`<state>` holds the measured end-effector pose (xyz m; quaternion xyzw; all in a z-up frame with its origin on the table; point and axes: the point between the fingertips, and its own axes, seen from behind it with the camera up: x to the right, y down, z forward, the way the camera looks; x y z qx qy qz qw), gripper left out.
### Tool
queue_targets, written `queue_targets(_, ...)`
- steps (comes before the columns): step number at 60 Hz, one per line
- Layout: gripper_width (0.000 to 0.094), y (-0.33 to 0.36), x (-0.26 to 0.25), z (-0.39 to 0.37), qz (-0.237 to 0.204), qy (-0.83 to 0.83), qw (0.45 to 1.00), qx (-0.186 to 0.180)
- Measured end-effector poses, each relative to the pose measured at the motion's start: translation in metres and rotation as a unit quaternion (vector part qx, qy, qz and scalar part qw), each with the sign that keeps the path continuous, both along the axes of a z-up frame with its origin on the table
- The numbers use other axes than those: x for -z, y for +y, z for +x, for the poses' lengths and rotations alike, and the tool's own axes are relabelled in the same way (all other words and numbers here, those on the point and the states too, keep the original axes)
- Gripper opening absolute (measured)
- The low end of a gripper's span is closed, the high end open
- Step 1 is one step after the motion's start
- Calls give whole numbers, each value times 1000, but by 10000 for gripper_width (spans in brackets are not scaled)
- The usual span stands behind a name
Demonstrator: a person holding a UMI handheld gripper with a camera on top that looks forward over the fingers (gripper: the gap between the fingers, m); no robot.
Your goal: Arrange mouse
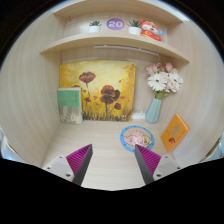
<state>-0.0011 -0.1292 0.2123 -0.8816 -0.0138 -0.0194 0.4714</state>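
Gripper (112,160) fingers spread, nothing between them, over bare desk (105,165); beyond, round blue disc (137,137), orange card (174,131), vase (154,108), poppy painting (97,91), shelves (113,42); no mouse visible, so likely searching—next, locate it.

No mouse can be made out anywhere on the tabletop (100,165). Only the tips of the tongs (112,160) are seen; the rest of each finger is cut off below. The small round disc (135,137) just beyond the right finger is partly covered by that finger's pad (149,160), and its printed face is too small to be read. The items on the upper shelf (110,38) are too small to be identified; two are perhaps little potted plants (95,25). The lettering on the orange card (174,131) cannot be read.
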Motion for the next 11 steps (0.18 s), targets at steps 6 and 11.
queue_targets(6,865,-9,-3,-6,4,-3,1000,-1)
queue_targets(11,864,-15,-5,-9,8,-4,1000,1)
